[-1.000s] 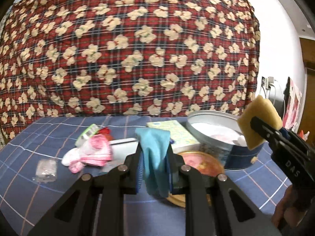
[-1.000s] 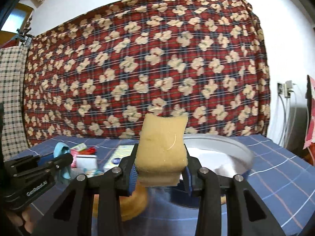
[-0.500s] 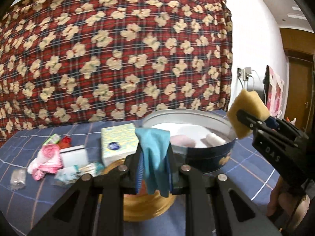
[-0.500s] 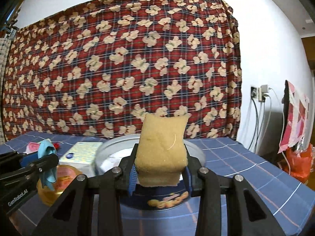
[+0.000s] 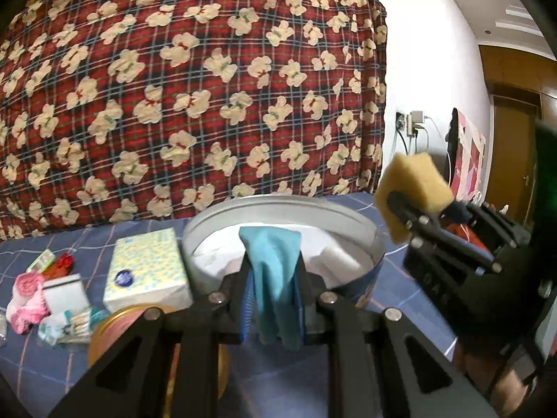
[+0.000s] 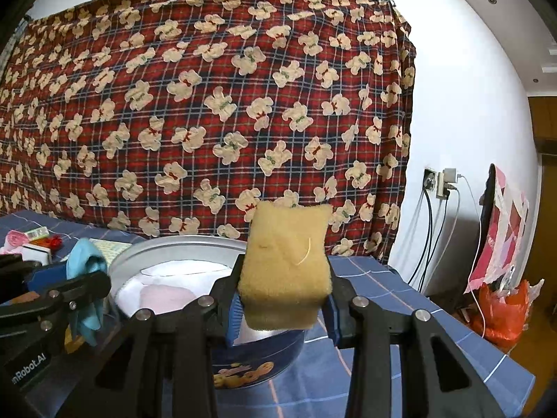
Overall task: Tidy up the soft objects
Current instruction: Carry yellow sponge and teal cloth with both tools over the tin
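Observation:
My left gripper is shut on a teal cloth and holds it up in front of the round blue tin. My right gripper is shut on a yellow sponge and holds it above the tin's near rim. The sponge also shows in the left wrist view, to the right of the tin. The teal cloth also shows in the right wrist view, left of the tin. Inside the tin lie white and pink soft items.
On the blue checked tablecloth left of the tin lie a tissue box, a gold lid, a pink sock, a small white box and small packets. A bear-patterned red cloth hangs behind.
Both grippers have swung right toward the tin with their loads. The tin now sits right behind the teal cloth, and the sponge is over the tin's near rim.

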The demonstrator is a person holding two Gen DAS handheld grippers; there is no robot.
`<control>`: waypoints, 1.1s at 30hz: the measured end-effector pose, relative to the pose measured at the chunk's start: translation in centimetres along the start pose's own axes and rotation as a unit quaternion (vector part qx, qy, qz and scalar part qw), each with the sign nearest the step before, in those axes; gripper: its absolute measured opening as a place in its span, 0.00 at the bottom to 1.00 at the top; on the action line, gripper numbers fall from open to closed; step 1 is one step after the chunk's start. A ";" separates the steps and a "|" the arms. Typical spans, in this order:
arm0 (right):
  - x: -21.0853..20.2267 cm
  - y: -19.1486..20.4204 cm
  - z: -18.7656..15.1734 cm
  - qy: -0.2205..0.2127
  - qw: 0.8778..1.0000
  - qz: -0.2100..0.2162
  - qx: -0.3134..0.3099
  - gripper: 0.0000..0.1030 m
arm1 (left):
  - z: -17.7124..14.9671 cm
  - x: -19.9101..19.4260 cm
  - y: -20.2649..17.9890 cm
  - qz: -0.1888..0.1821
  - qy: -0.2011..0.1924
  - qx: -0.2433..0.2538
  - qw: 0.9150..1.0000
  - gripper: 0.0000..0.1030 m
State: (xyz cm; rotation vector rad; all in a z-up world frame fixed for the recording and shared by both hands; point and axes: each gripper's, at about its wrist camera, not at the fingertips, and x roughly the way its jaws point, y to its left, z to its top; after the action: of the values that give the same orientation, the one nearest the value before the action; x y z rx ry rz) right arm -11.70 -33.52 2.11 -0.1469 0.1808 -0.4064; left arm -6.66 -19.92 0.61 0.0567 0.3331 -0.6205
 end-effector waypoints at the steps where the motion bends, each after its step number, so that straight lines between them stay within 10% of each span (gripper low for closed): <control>1: 0.3 -0.2 0.0 0.002 1.000 -0.001 0.000 0.40 | 0.3 0.4 -0.4 -0.003 0.000 0.000 1.000 0.17; 28: 8.1 -1.8 -0.5 0.101 0.993 0.050 0.028 0.40 | 1.7 9.6 -1.8 0.000 0.080 -0.034 0.996 0.19; 33: 8.9 -2.6 -0.8 0.120 0.989 0.069 0.052 0.58 | 1.9 9.7 -1.4 0.019 0.083 -0.041 0.996 0.29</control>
State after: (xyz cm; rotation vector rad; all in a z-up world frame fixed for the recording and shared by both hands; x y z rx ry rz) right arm -4.79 -39.53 0.52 0.0181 0.4045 -0.2937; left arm 0.43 -26.81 -0.71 0.0364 0.5173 -0.5645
